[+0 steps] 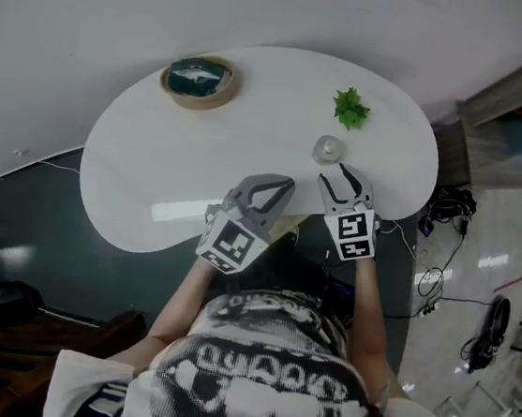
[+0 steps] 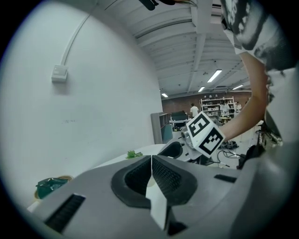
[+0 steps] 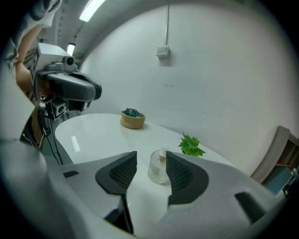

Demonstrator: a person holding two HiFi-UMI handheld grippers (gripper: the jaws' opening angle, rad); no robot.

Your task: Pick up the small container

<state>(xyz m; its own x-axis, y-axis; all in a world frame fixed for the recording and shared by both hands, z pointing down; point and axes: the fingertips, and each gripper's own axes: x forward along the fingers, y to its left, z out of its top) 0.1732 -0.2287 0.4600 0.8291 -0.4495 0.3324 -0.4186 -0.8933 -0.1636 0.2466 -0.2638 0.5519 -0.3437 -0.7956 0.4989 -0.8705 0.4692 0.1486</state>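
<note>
The small container (image 1: 328, 149) is a clear, rounded little bottle with a pale cap, standing upright on the white table (image 1: 153, 161). My right gripper (image 1: 345, 178) sits just short of it at the table's near edge, jaws open. In the right gripper view the container (image 3: 158, 168) shows in the gap just beyond the dark pads (image 3: 119, 175), and neither pad presses on it. My left gripper (image 1: 287, 186) hovers over the near edge, left of the right one. Its jaws (image 2: 152, 161) are shut with nothing between them.
A tan bowl (image 1: 199, 82) holding something dark green stands at the table's far left. A small green plant (image 1: 351, 107) sits beyond the container. Cables lie on the floor (image 1: 442, 272) to the right. A wall rises behind the table.
</note>
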